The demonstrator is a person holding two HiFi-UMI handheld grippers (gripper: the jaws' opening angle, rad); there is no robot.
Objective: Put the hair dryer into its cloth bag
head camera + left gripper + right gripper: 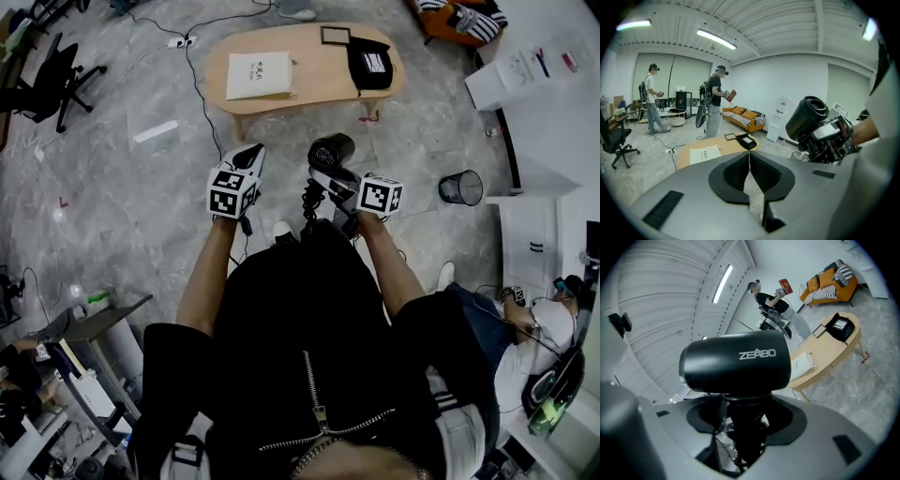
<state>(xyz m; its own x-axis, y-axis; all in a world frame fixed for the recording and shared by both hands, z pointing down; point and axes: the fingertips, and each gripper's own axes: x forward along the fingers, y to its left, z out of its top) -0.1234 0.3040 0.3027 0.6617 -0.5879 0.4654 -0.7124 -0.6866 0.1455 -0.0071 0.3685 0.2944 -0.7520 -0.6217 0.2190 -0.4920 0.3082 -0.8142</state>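
The right gripper is clamped on the handle of the black hair dryer, and its jaws stand wide around it. In the right gripper view the handle sits between the two jaws and the barrel of the dryer lies across, just above them, with white letters on its side. A black cord hangs in loops at the handle, below the jaws.

The left gripper has its jaws together and holds nothing; in the left gripper view they meet in one thin line. The dryer is near this gripper, on its right side, and does not touch it.

Well ahead of both grippers stands a low wooden table. On it lies the white cloth bag, flat, more in front of the left gripper. A black pouch lies on the same table, more in front of the right gripper. A black waste basket stands on the floor, to the right of the right gripper.
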